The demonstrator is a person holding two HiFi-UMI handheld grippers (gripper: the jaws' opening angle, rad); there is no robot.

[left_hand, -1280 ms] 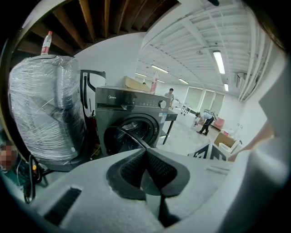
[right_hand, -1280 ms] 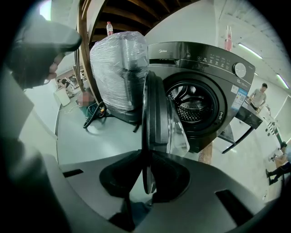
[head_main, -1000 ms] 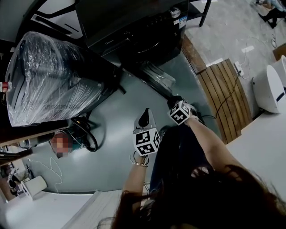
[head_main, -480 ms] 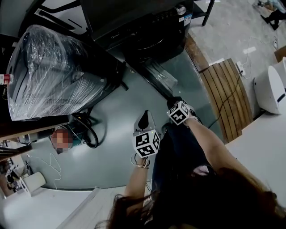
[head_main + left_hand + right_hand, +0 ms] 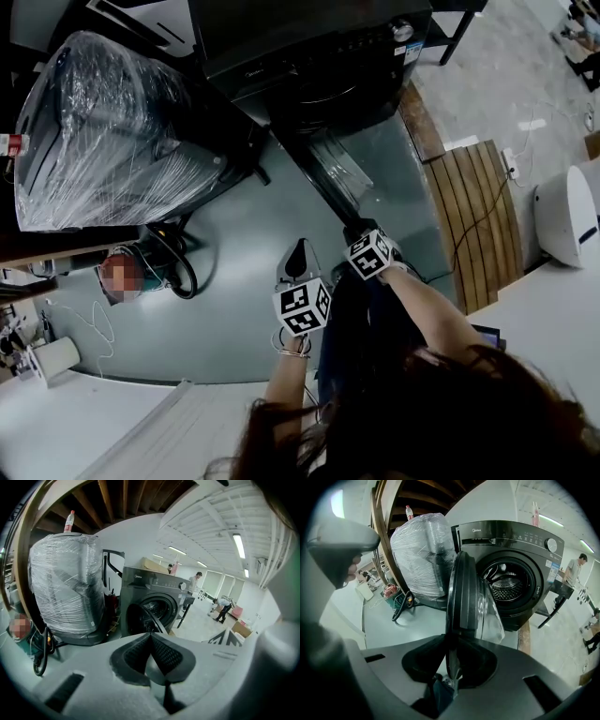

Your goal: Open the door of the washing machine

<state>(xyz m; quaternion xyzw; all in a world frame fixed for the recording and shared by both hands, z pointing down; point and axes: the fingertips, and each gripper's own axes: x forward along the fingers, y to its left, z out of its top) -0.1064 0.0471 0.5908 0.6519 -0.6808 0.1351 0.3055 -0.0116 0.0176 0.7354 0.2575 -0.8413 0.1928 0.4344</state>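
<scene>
The dark grey washing machine (image 5: 319, 56) stands at the top of the head view, its round door (image 5: 328, 173) swung out towards me. My right gripper (image 5: 353, 228) is at the door's free edge. In the right gripper view the door (image 5: 466, 602) runs edge-on between the pads of my right gripper (image 5: 450, 644); the jaws are opening but the pads still touch the rim. The drum (image 5: 506, 585) is exposed. My left gripper (image 5: 300, 248) hangs beside it over the floor, shut and holding nothing. In the left gripper view my left gripper (image 5: 150, 637) faces the washing machine (image 5: 150, 597).
A plastic-wrapped appliance (image 5: 103, 131) stands left of the machine, with a coiled black cable (image 5: 178, 267) on the floor beside it. A slatted wooden board (image 5: 473, 202) and a white appliance (image 5: 567, 206) lie to the right. People stand far off in the hall (image 5: 194, 583).
Both hands have drawn back from the machine a little. The right one brought the door's edge along, so the door stands further out.
</scene>
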